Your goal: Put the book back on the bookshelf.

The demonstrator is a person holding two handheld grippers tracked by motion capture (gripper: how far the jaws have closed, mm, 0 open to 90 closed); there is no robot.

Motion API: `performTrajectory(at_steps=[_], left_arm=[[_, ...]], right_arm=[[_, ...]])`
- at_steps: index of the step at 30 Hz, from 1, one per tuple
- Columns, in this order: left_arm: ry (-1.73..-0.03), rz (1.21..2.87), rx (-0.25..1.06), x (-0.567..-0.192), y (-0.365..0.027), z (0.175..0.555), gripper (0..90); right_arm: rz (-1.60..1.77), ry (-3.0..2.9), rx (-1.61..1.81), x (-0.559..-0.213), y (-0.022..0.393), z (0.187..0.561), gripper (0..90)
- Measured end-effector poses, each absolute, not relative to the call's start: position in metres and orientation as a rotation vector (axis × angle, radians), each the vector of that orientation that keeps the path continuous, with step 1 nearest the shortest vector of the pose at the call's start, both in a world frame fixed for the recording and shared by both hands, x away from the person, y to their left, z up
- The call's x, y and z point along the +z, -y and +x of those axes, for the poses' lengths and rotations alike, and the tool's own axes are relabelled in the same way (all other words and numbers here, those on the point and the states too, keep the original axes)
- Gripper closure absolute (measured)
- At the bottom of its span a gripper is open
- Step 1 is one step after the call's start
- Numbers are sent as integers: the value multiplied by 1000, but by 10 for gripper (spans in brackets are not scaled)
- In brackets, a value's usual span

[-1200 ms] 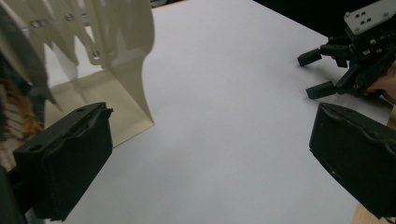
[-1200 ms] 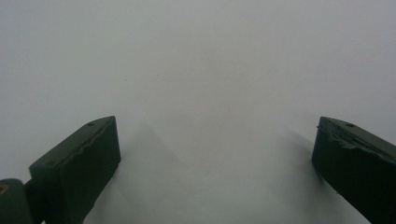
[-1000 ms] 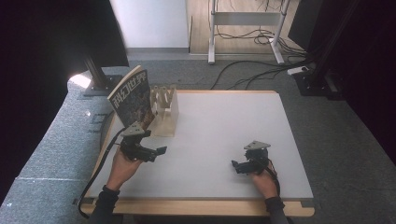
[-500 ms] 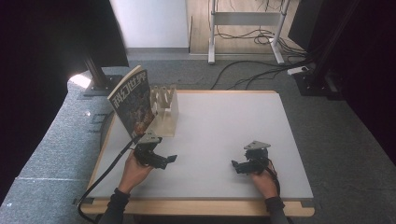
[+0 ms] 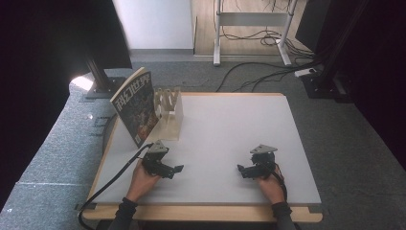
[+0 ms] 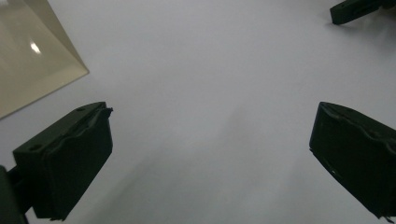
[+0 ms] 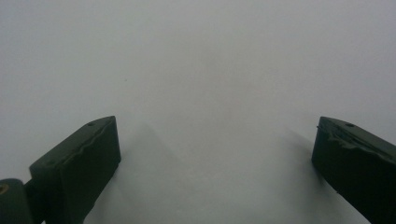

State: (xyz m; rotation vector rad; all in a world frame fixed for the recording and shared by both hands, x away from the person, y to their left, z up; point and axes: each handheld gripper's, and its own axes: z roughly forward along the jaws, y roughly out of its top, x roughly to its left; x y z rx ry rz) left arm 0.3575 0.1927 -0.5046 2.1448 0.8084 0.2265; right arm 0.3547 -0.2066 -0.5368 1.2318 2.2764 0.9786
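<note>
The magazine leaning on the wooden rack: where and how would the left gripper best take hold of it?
Probably by the free upper edge of the magazine, coming from the near side. It stands tilted against the wooden rack, with its lower edge on the table, so its top and near corner stand clear. The left gripper is open and nearest; thin pages suit a pinch across the cover.

From my end the surface [image 5: 230,139] looks like smooth matt grey laminate with a pale wood edge. Magazine [image 5: 136,106] cover is glossy paper, the rack [image 5: 168,111] beside it light unfinished wood (maybe ply). Gripper fingers [image 6: 70,158] look like matt black plastic, slightly rough-edged.
</note>
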Motion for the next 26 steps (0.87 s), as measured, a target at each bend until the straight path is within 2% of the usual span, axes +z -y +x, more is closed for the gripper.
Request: performTrajectory(at_steps=[11, 16, 26], left_arm=[[-852, 2253, 241, -528, -188, 358, 0], [-838, 2301, 304, -529, -182, 355, 0], [-842, 2296, 308, -529, -182, 354, 0]], right_arm=[[1231, -2277, 978, -537, 207, 355, 7], [1230, -2277, 978, -537, 207, 355, 7], [1232, -2277, 979, -537, 207, 355, 5]])
